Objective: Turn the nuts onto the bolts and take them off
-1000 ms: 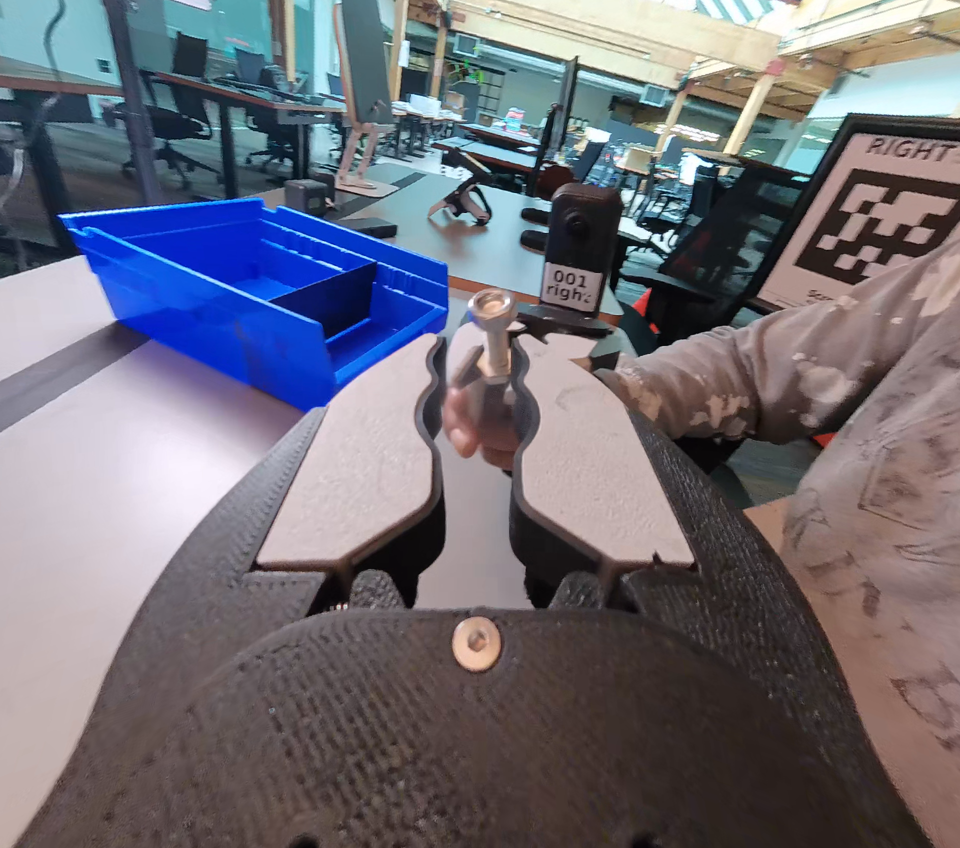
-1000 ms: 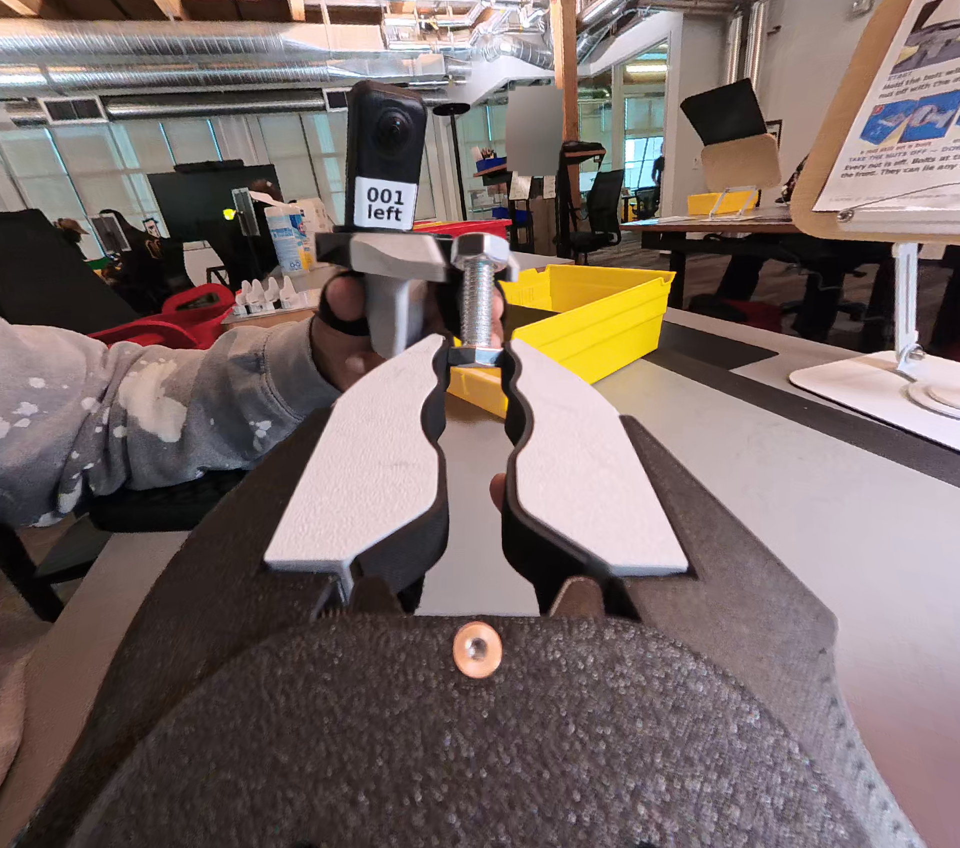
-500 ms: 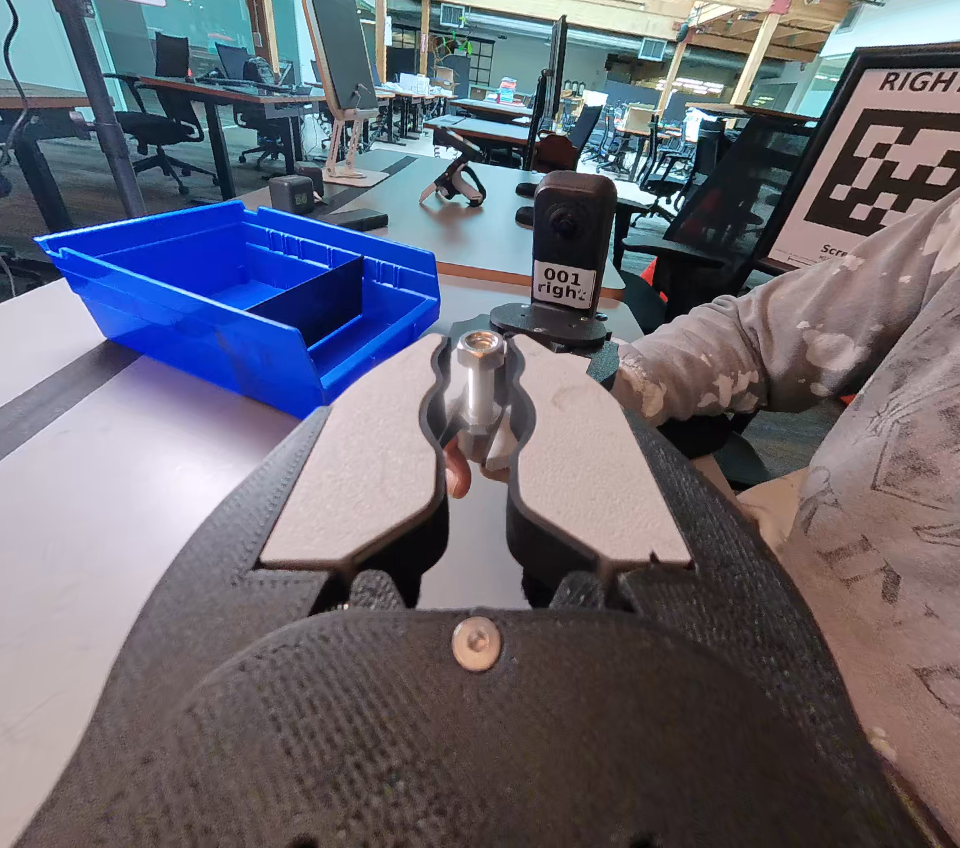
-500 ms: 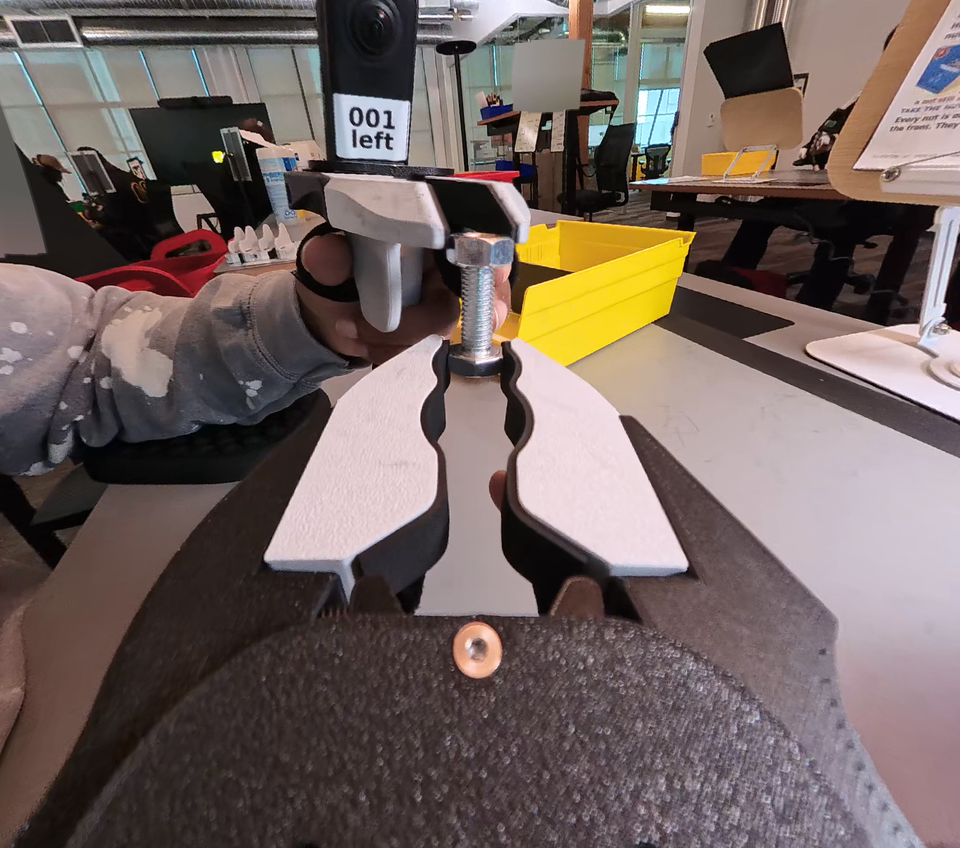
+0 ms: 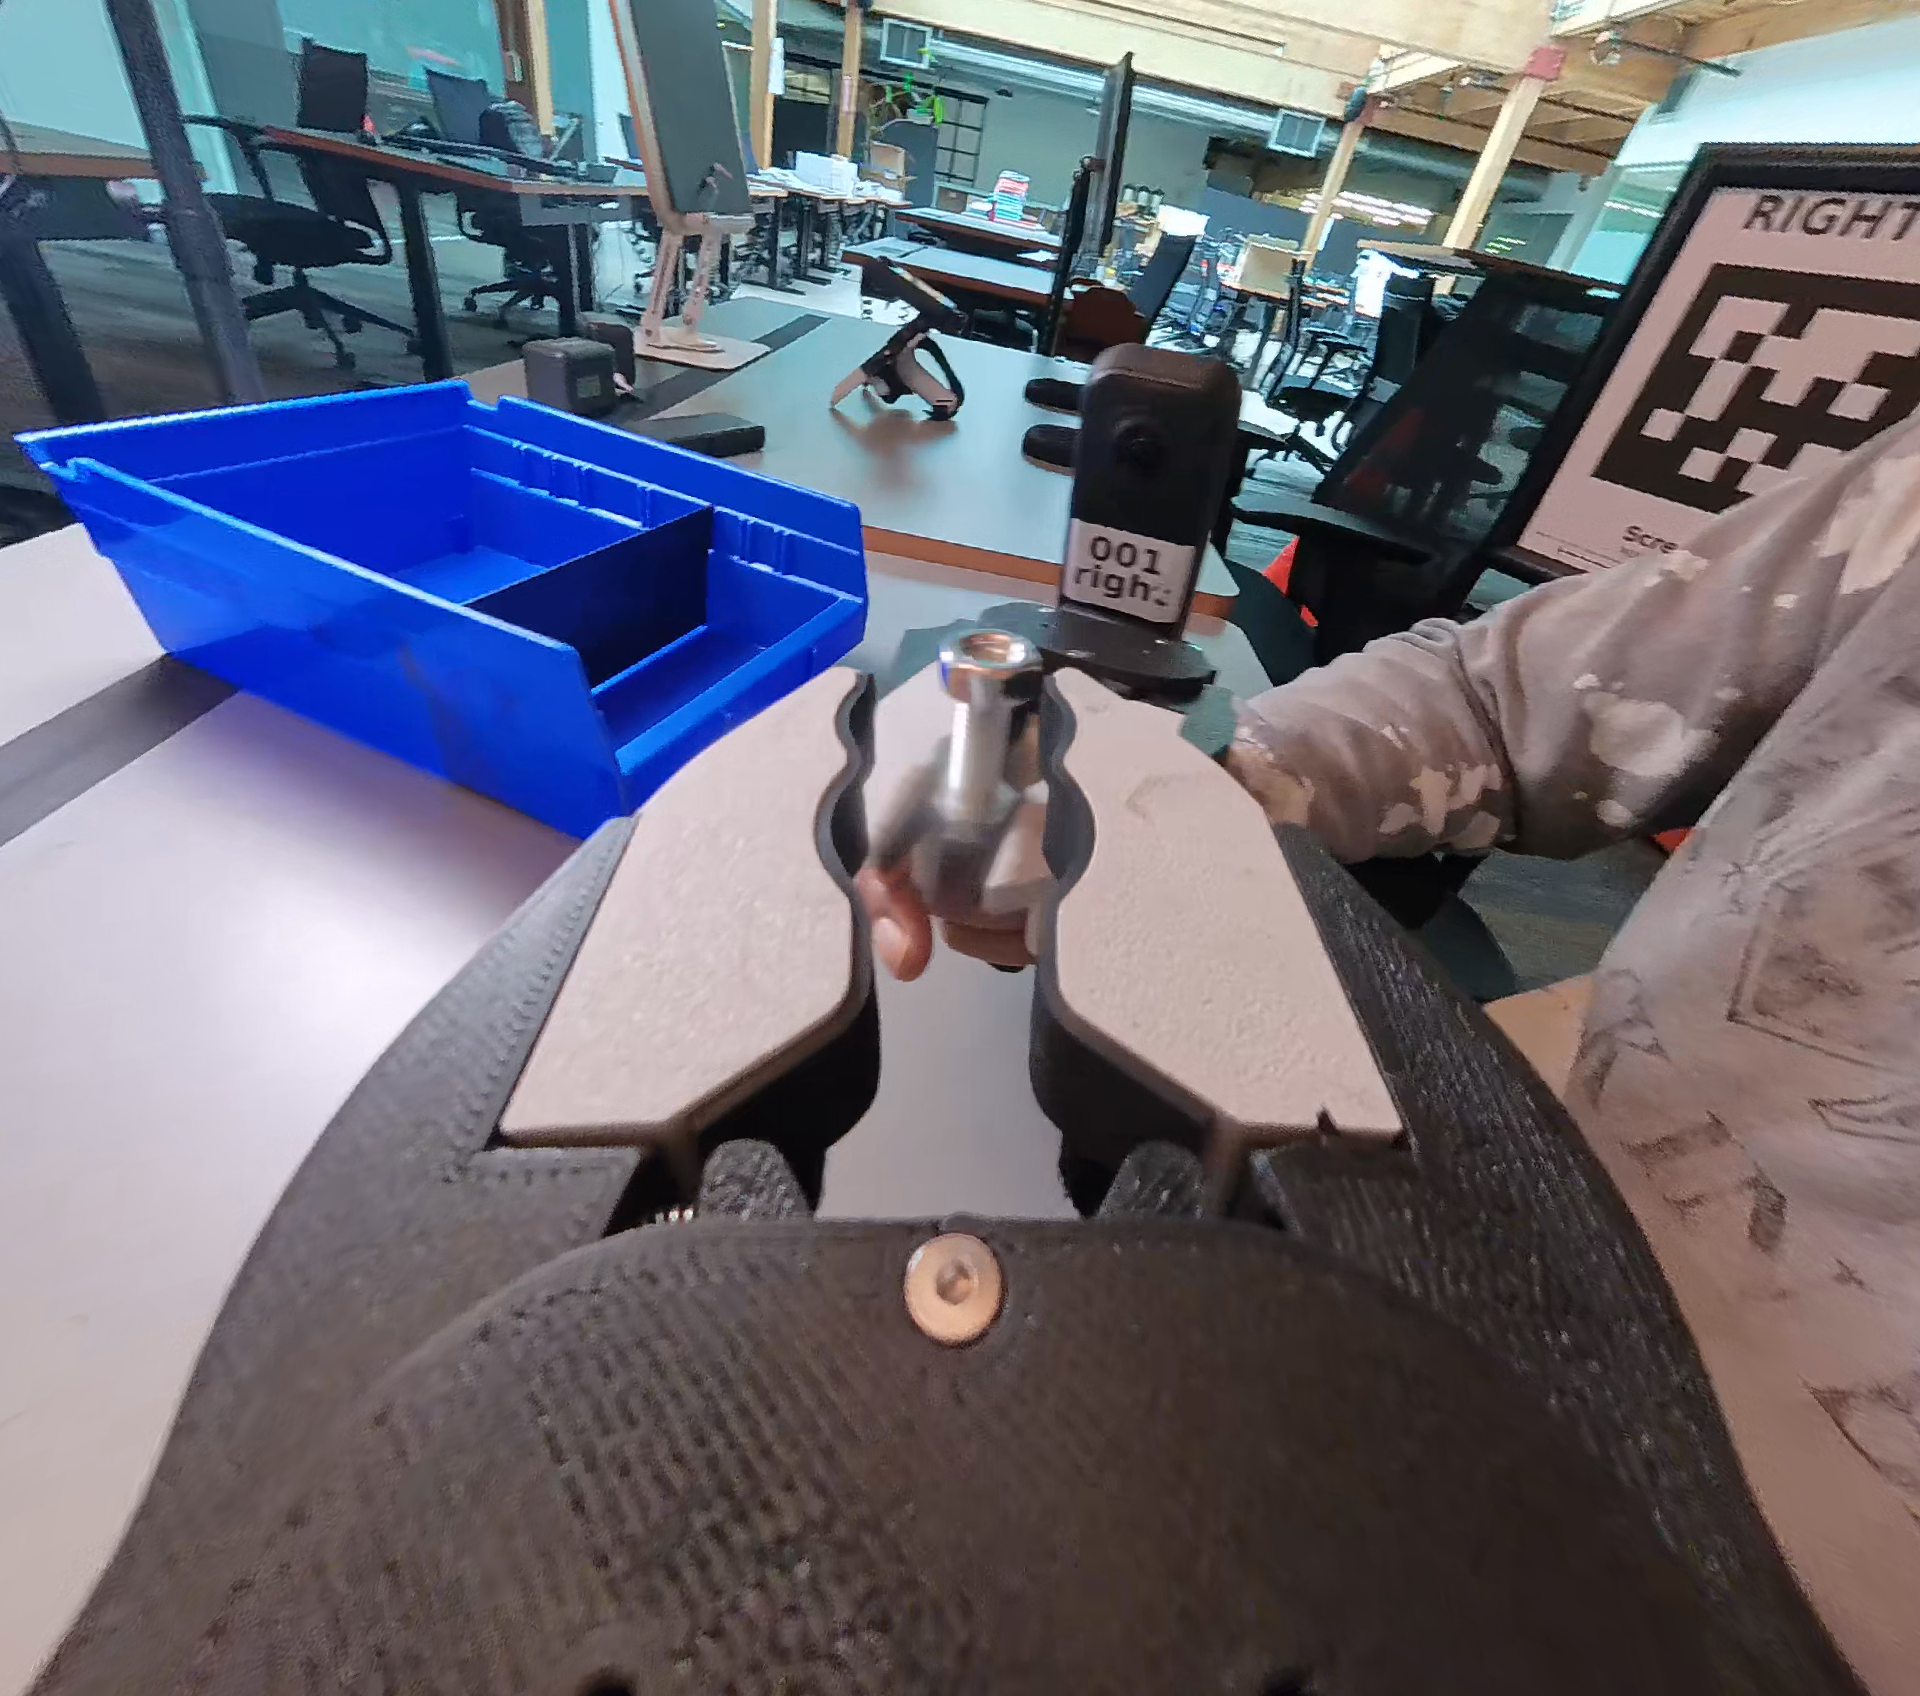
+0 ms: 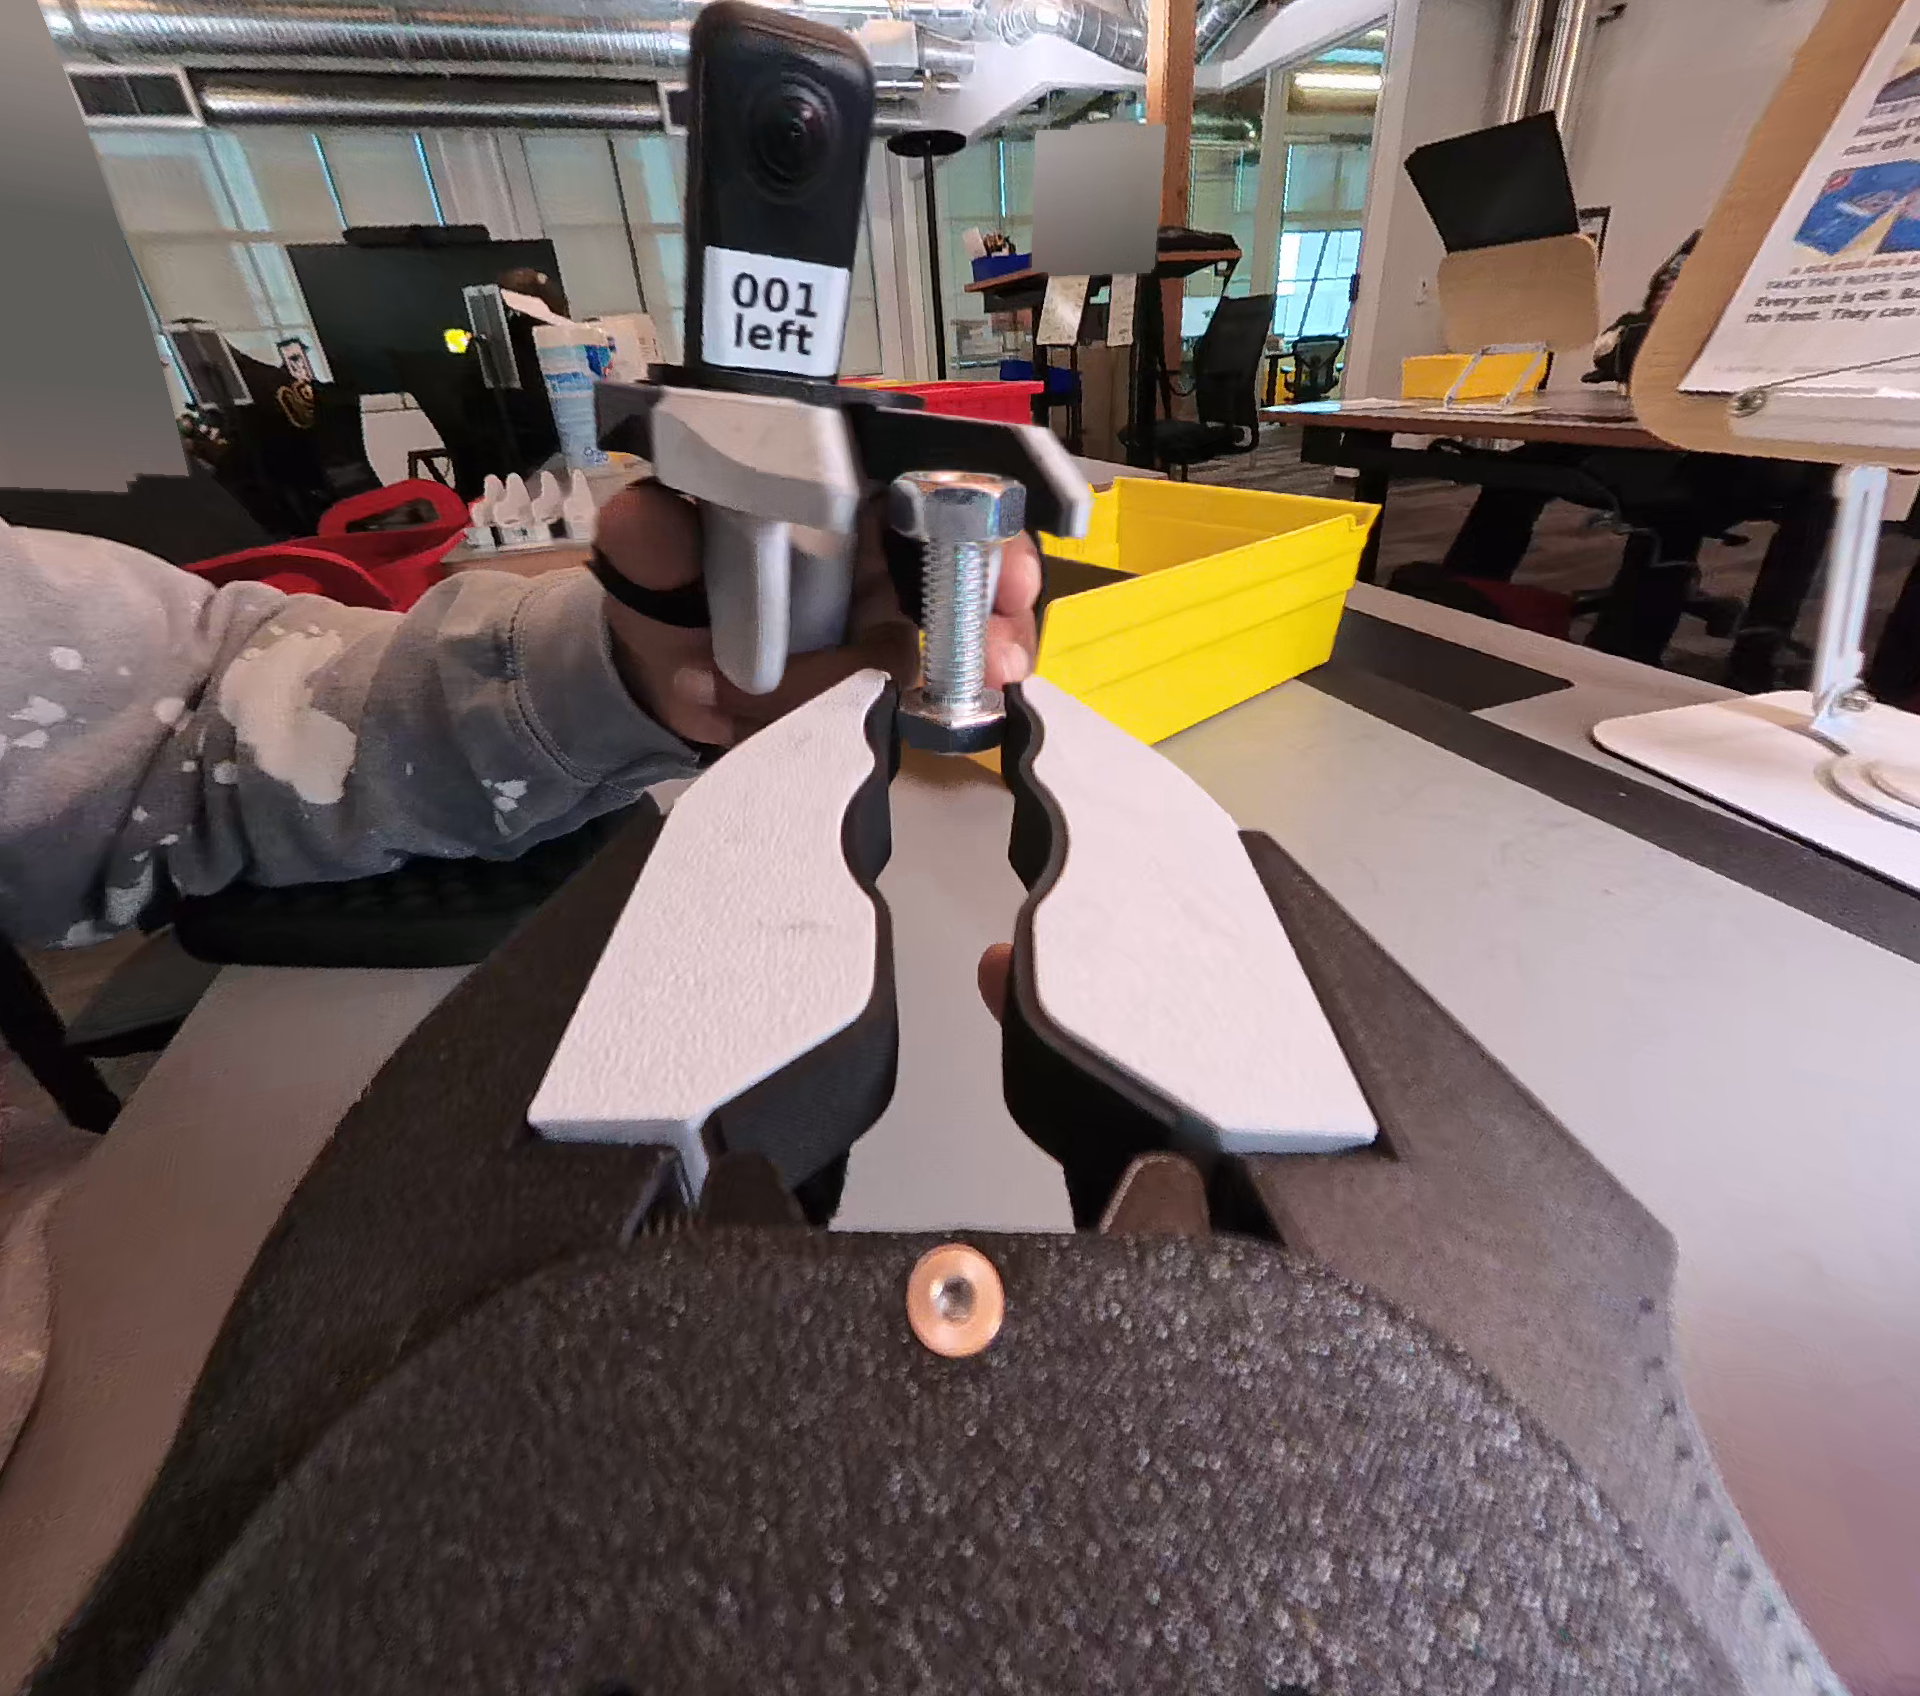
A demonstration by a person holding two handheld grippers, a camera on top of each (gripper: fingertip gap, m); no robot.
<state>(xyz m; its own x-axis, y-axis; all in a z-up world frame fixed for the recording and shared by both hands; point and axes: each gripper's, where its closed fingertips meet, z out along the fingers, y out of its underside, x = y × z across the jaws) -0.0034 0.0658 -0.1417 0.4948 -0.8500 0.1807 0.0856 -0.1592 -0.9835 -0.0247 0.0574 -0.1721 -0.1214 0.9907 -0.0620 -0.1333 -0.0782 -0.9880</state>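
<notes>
A silver hex bolt point(image 6: 954, 597) stands upright between the two grippers, above the grey table point(image 6: 1455, 919). My left gripper point(image 5: 951, 701) is shut on the bolt's head point(image 5: 987, 659). Its body point(image 6: 769, 483) shows from the front in the right wrist view. My right gripper point(image 6: 953, 696) is shut on the nut point(image 6: 951, 724), which sits at the lower end of the thread. In the left wrist view the bolt's shaft point(image 5: 971, 753) is blurred and the nut is hard to make out. The right gripper's camera point(image 5: 1143, 483) stands just behind the bolt.
A blue bin point(image 5: 343, 607) with a divider stands on the table to the left. A yellow bin point(image 6: 1195, 607) stands behind the bolt. A sign stand's white base point(image 6: 1766, 742) is at the right. A person's sleeve point(image 5: 1558, 711) reaches in from the right. Less than 4 cm separates the two grippers' tips.
Both grippers keep their hold. The grippers have come closer together and shifted about the bolt. The bolt now looks blurred in the left wrist view.
</notes>
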